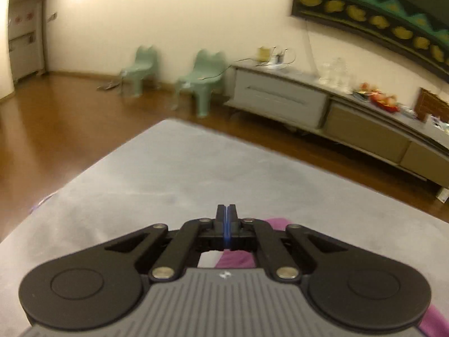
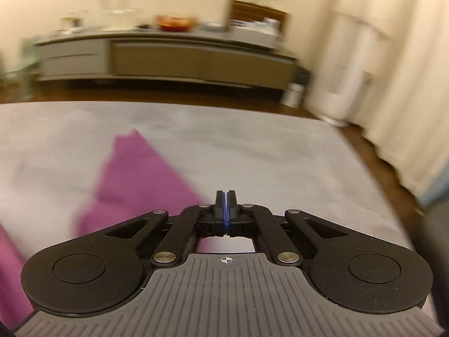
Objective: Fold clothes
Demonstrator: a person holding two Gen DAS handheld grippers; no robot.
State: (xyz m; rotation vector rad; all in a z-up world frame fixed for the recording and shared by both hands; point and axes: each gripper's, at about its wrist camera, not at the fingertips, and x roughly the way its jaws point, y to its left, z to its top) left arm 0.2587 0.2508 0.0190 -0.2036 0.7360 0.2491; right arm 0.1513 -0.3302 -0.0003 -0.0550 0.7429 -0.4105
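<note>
A purple garment (image 2: pixel 140 174) lies on the grey bed cover (image 2: pixel 252 146), spread to the left of my right gripper (image 2: pixel 226 196). In the left wrist view the same purple cloth (image 1: pixel 276 221) shows only in patches under and right of my left gripper (image 1: pixel 226 209). Both grippers have their jaws closed together with no cloth seen between the tips. Both are held above the bed cover (image 1: pixel 168 168). Most of the garment is hidden behind the gripper bodies.
A long low grey and tan sideboard (image 2: pixel 168 56) with glassware and a red bowl stands against the far wall beyond the bed. Two green child chairs (image 1: pixel 202 81) stand on the wooden floor. A white standing unit (image 2: pixel 348 78) and curtains are at the right.
</note>
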